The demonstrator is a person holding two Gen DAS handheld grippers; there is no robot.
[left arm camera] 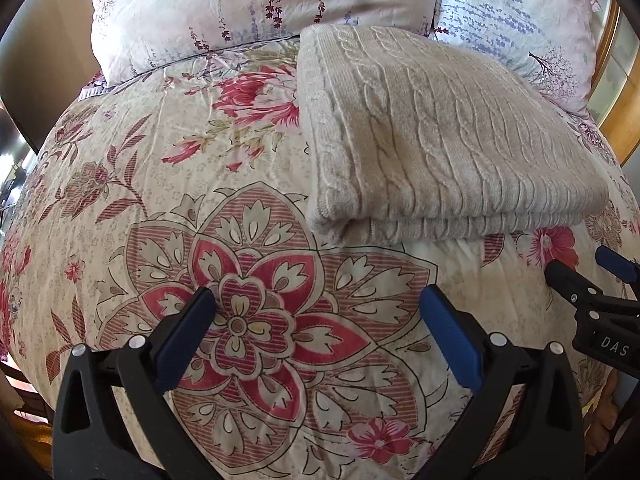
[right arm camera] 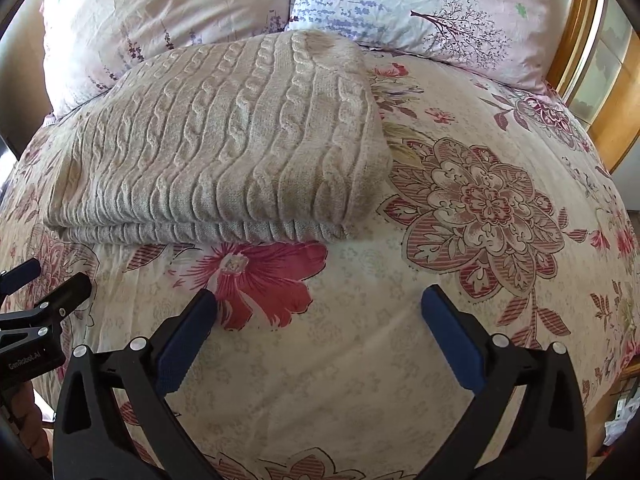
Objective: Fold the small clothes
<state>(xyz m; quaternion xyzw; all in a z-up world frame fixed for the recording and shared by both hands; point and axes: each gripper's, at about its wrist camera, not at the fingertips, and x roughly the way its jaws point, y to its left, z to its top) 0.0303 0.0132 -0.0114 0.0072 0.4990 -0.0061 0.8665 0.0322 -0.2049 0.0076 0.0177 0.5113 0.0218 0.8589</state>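
both grippers open, clear of folded sweater edge.

Bright, even daylight in both wrist views. Sheen on the pillows; soft shadow under the folded knit sweater. Focus sharp at centre. Strong fisheye bowing of the floral bedspread; dark vignette at the corners.

One sweater, two pillows, two grippers.
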